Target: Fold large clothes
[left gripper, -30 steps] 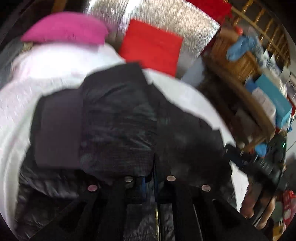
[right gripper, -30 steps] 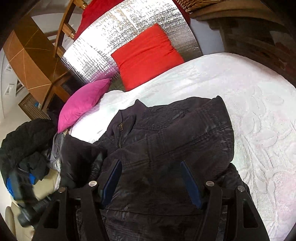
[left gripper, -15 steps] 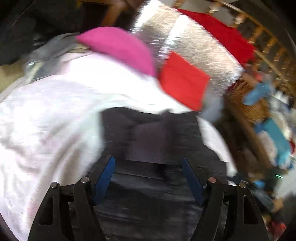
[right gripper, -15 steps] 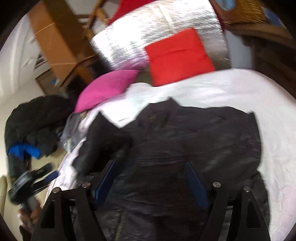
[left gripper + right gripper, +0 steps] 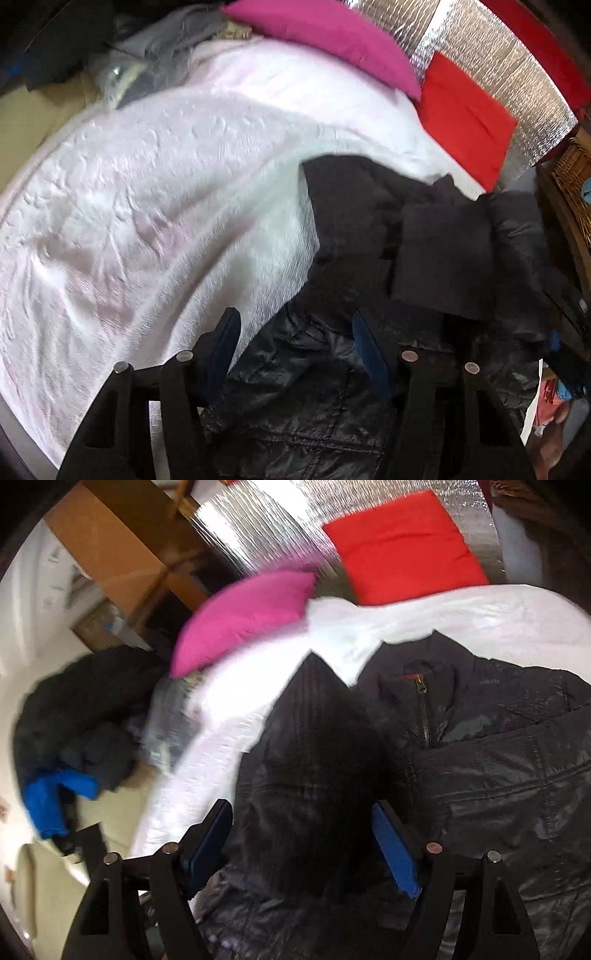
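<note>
Hovering with closing, unclenched jaws: left gripper over black jacket hem at lower centre, right gripper over its sleeve.

Black quilted jacket spread on a white bed

It lies face up with its collar toward the pillows; the front zip with a brass pull is closed up to the collar. The shiny quilted shell is creased and catches the light. One sleeve is folded in over the body, its matte ribbed cuff pointing toward the collar end. In the left wrist view the jacket fills the lower right, a matte dark panel lying across its upper part
</note>
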Action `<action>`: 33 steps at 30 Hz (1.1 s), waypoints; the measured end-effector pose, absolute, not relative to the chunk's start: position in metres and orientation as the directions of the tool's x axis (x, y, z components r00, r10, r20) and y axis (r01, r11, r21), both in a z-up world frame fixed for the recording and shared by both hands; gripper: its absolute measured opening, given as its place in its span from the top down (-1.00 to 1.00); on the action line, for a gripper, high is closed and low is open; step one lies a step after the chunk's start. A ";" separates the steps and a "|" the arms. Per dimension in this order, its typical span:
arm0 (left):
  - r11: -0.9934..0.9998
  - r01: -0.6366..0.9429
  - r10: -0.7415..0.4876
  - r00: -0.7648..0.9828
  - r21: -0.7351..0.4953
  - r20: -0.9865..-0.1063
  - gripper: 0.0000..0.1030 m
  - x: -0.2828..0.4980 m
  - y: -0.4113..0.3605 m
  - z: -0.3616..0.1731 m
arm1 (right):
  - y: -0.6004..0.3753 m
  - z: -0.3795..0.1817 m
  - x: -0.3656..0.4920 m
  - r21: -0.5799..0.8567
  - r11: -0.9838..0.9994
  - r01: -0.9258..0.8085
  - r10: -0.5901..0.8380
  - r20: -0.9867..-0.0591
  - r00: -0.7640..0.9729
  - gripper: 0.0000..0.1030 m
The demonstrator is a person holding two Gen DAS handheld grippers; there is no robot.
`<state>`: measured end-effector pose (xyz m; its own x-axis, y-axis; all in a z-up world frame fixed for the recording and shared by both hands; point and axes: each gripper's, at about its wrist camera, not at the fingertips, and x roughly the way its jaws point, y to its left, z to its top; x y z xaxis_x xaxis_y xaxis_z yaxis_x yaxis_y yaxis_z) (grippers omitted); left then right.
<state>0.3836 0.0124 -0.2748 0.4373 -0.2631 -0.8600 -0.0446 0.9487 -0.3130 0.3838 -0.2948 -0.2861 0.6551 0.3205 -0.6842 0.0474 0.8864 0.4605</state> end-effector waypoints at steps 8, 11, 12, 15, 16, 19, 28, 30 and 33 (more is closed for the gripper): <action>0.961 -0.023 -0.241 0.424 -0.276 -0.873 -0.23 0.385 0.007 -0.278 | -0.345 -0.273 0.350 0.418 0.900 0.124 0.215 -0.673 0.708 0.36; 0.963 -0.022 -0.236 0.420 -0.270 -0.876 -0.22 0.384 0.005 -0.279 | -0.399 -0.291 0.325 0.439 0.869 0.226 0.178 -0.706 0.685 0.34; 0.964 -0.022 -0.230 0.423 -0.264 -0.876 -0.22 0.384 0.004 -0.280 | -0.417 -0.302 0.317 0.447 0.854 0.265 0.171 -0.723 0.670 0.29; 0.973 -0.016 -0.202 0.433 -0.231 -0.878 -0.22 0.381 -0.003 -0.278 | -0.459 -0.326 0.288 0.470 0.802 0.369 0.152 -0.757 0.635 -0.29; 0.975 -0.015 -0.192 0.438 -0.221 -0.878 -0.22 0.381 -0.005 -0.278 | -0.466 -0.326 0.281 0.489 0.790 0.370 0.152 -0.741 0.654 -0.29; 0.979 -0.013 -0.175 0.453 -0.202 -0.874 -0.22 0.381 -0.009 -0.274 | -0.457 -0.307 0.271 0.486 0.828 0.278 0.159 -0.680 0.716 -0.38; 0.974 -0.042 -0.179 0.454 -0.222 -0.873 -0.22 0.385 0.003 -0.272 | -0.302 -0.294 0.320 0.028 0.983 -0.179 0.144 -0.721 0.678 -0.46; 0.975 -0.043 -0.175 0.457 -0.218 -0.872 -0.22 0.386 0.005 -0.271 | -0.286 -0.306 0.333 -0.011 0.978 -0.207 0.130 -0.745 0.655 -0.46; 0.977 -0.031 -0.174 0.460 -0.212 -0.871 -0.22 0.386 0.004 -0.270 | -0.271 -0.320 0.351 -0.078 0.981 -0.177 0.059 -0.751 0.658 -0.46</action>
<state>0.3860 0.0043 -0.2697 0.4601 -0.1745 -0.8706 -0.0307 0.9768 -0.2120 0.3511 -0.2711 -0.3200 0.6582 0.0594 -0.7505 -0.1773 0.9811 -0.0779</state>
